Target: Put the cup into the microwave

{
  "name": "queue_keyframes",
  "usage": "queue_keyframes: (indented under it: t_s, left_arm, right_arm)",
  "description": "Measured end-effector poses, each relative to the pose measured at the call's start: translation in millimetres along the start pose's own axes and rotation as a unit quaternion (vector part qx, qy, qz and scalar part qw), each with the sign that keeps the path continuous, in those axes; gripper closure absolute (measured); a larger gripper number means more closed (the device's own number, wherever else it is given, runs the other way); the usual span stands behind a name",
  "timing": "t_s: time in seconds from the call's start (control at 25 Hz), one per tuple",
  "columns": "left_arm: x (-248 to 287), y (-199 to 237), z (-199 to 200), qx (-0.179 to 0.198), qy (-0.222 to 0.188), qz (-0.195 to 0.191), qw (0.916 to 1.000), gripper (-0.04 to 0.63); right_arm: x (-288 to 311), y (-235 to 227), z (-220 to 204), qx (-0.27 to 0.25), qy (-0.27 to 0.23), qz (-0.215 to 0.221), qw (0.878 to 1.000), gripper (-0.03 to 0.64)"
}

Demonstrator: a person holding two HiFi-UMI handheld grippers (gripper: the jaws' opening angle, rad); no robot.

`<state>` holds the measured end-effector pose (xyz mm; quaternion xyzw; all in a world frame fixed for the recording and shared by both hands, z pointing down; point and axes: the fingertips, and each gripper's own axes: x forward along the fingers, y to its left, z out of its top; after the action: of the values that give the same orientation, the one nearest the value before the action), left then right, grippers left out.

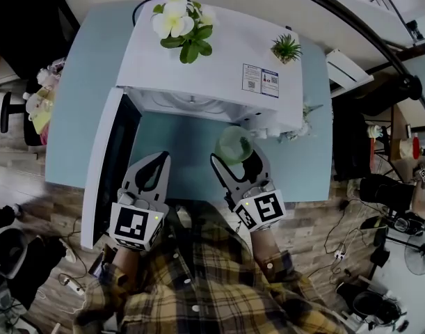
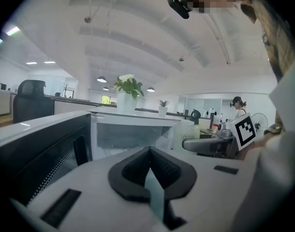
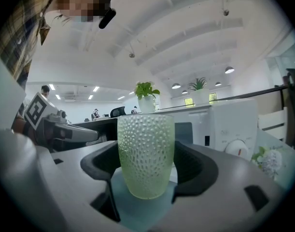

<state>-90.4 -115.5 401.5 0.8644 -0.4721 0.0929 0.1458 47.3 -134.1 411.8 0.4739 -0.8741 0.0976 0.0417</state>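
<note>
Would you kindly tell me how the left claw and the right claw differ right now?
The right claw grips a green dimpled cup; the left claw is shut and empty. The left claw sits beside the open microwave door, the right claw nearer the control panel. Both are over the blue table.

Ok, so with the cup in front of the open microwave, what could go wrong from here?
1. The cup, clamped by the right gripper, sits towards the right of the microwave opening, so pushed straight in it might clip the frame beside the control panel.
2. The cup is dimpled and gripped only at its sides; it might slip or tilt.
3. The open door stands close to the left gripper, which might knock it.
</note>
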Motion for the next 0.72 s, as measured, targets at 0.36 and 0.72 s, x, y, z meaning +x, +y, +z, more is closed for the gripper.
queue_keyframes:
  t_s: [0.36,0.72]
  left_arm:
    - [2,2,-13,-0.008,-0.008,0.018,0.9998,0.603]
    - [6,10,-25,-0.015,-0.008,0.034,0.9993,0.603]
  right_arm:
    - [19,-2,-21,-0.011,0.005,0.008,1.0,0.265]
    - [45,-1,-36,-0.03,0.006,0.021,0.999,0.265]
